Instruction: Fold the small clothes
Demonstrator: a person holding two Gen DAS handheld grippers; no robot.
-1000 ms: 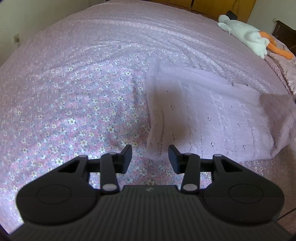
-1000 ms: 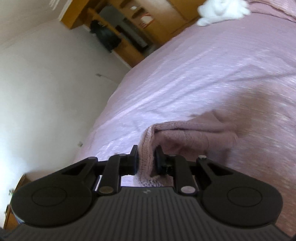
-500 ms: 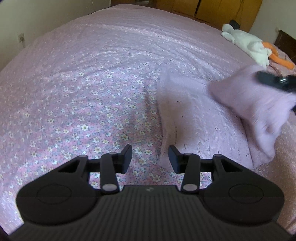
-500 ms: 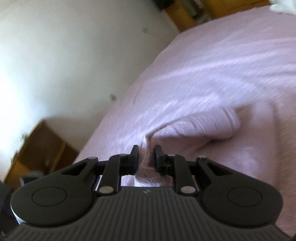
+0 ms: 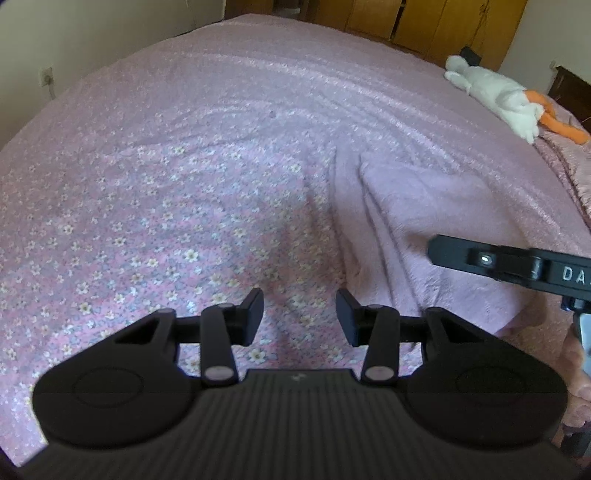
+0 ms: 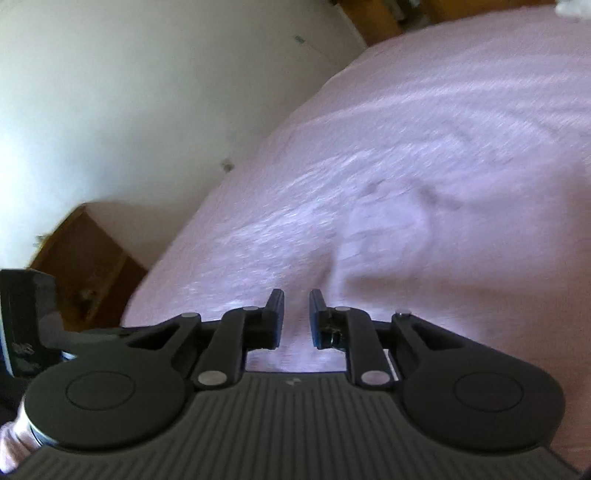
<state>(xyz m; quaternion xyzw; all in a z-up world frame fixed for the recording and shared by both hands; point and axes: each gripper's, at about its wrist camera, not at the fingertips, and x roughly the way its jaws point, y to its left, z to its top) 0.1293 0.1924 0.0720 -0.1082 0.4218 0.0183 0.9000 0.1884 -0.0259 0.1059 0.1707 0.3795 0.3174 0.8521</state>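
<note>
Around the pink knit garment (image 5: 424,229) spreads one bedspread (image 5: 155,206), pink with a small flower print on the side left of the garment and plain, shiny ripples beyond it. One white plush toy (image 5: 491,96) with orange legs lies well beyond the garment, toward the wooden wardrobe doors (image 5: 436,22) behind the bed. One brown wooden piece of furniture (image 6: 88,266) stands off the bed's edge against the pale wall, seen in the right wrist view.

One garment shows, soft and fuzzy, lying on the bed in a rumpled mound with long creases along its left edge. Two grippers show, both black plastic with flat pads. The left gripper (image 5: 299,317) hangs over the flowered cloth just left of the garment's near corner, its jaws wide apart and empty. The right gripper (image 6: 296,319) sits just above the garment, jaws parted by a narrow gap with nothing pinched; from the left wrist view its arm crosses over the garment's right part and hides some of it. Part of a hand (image 5: 576,373) shows beside that arm
</note>
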